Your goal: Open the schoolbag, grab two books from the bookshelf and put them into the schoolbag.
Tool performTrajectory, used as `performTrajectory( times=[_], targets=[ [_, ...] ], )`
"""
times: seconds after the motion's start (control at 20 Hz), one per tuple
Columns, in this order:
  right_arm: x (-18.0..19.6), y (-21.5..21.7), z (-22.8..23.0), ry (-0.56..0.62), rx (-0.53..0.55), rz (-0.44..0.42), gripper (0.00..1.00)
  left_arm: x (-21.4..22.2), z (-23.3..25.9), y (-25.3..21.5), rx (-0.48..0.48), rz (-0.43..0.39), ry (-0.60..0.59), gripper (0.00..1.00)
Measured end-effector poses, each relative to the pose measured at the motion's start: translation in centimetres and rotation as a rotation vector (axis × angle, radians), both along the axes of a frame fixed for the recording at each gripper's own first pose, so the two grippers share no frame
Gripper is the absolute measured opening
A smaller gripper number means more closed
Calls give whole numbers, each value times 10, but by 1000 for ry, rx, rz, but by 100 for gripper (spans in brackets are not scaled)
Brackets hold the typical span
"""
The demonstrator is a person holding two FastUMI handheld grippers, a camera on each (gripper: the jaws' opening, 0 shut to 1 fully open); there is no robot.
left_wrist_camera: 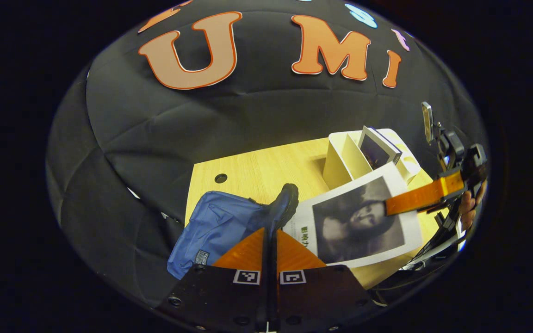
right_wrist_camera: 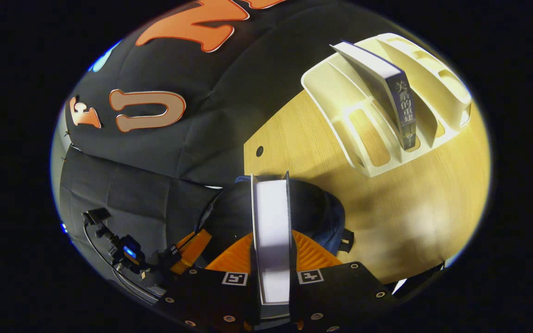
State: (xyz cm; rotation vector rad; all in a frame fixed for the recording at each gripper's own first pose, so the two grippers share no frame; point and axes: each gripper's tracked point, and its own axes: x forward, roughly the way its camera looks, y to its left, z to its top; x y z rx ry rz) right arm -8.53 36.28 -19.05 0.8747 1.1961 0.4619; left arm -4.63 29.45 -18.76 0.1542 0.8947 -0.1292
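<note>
In the left gripper view my left gripper (left_wrist_camera: 271, 231) is shut on the dark zippered rim of the blue schoolbag (left_wrist_camera: 215, 226) and holds it up. To its right, a book with a portrait cover (left_wrist_camera: 359, 222) hangs tilted over the table, pinched by my right gripper (left_wrist_camera: 389, 206). The right gripper view looks along that book's white page edge (right_wrist_camera: 271, 231), clamped between the fingers of my right gripper (right_wrist_camera: 271, 235) just above the schoolbag's dark open mouth (right_wrist_camera: 315, 203). The white bookshelf (right_wrist_camera: 368, 152) stands behind, with one grey book (right_wrist_camera: 400, 101) upright in a slot.
The wooden table (right_wrist_camera: 410, 217) has a small round hole (right_wrist_camera: 259, 151) near its back edge. In the right gripper view my left gripper's finger (right_wrist_camera: 190, 249) reaches in at the lower left. A hand (left_wrist_camera: 469, 206) holds the right gripper. Black cloth walls close in behind.
</note>
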Motion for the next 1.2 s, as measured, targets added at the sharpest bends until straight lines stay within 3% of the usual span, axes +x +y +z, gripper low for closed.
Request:
performTrajectory(
  times=[0.4, 0.6, 1.05, 1.1, 1.2],
  targets=[
    [-12, 71, -51, 33, 31, -14, 24, -1, 6, -7, -15, -25, 30, 1],
    [2, 86, -61, -5, 11, -109, 24, -5, 10, -14, -25, -40, 41, 1],
    [-7, 139, -93, 28, 76, -100, 24, -17, 11, -45, -55, -116, 83, 0],
    [-6, 145, -95, 15, 79, -99, 24, -17, 9, -47, -60, -114, 87, 5],
    [-6, 155, -99, 9, 84, -105, 24, -16, 8, -51, -79, -100, 86, 1]
  ],
)
